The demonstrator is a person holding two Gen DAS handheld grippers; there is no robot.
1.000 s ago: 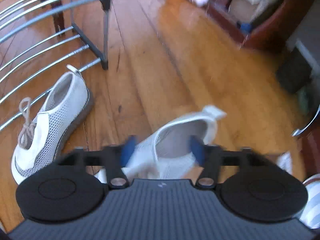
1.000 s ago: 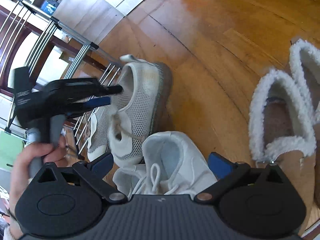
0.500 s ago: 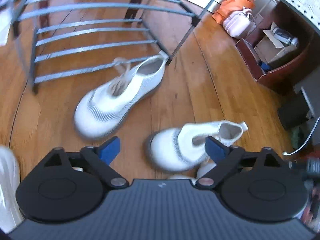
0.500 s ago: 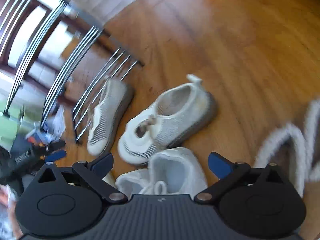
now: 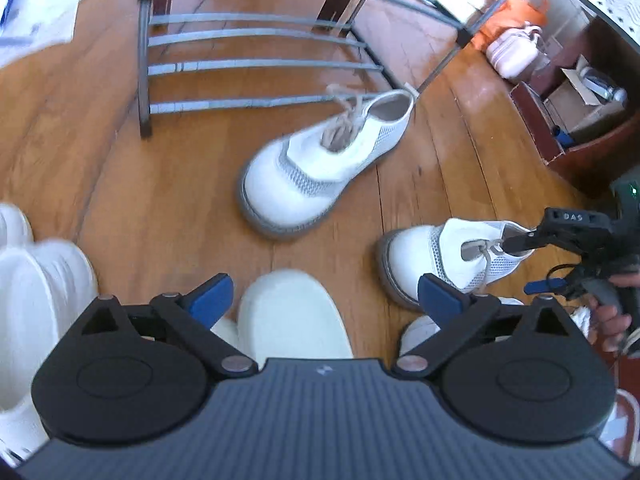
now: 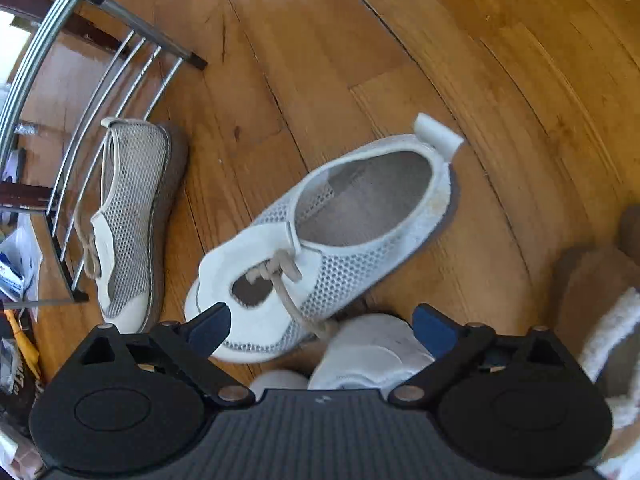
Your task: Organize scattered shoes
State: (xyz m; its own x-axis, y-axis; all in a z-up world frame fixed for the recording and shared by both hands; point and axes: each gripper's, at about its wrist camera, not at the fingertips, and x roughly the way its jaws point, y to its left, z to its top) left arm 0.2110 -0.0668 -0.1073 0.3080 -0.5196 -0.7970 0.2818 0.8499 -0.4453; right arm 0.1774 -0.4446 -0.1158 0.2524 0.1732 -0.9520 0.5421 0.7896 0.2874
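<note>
Two white mesh lace-up shoes lie on the wood floor. One shoe lies beside the metal shoe rack. The other shoe lies nearer, its toe just ahead of my right gripper, which is open and empty. In the left wrist view the right gripper hovers over that shoe's heel. My left gripper is open and empty above a white shoe toe.
White shoes lie at the left in the left wrist view. Fleece-lined slippers lie at the right of the right wrist view. A dark wooden cabinet with boxes and an orange bag stand far right. Papers lie left of the rack.
My left gripper has let go of the mesh shoe and pulled back, turning toward the rack. My right gripper has moved closer over the nearer mesh shoe.
</note>
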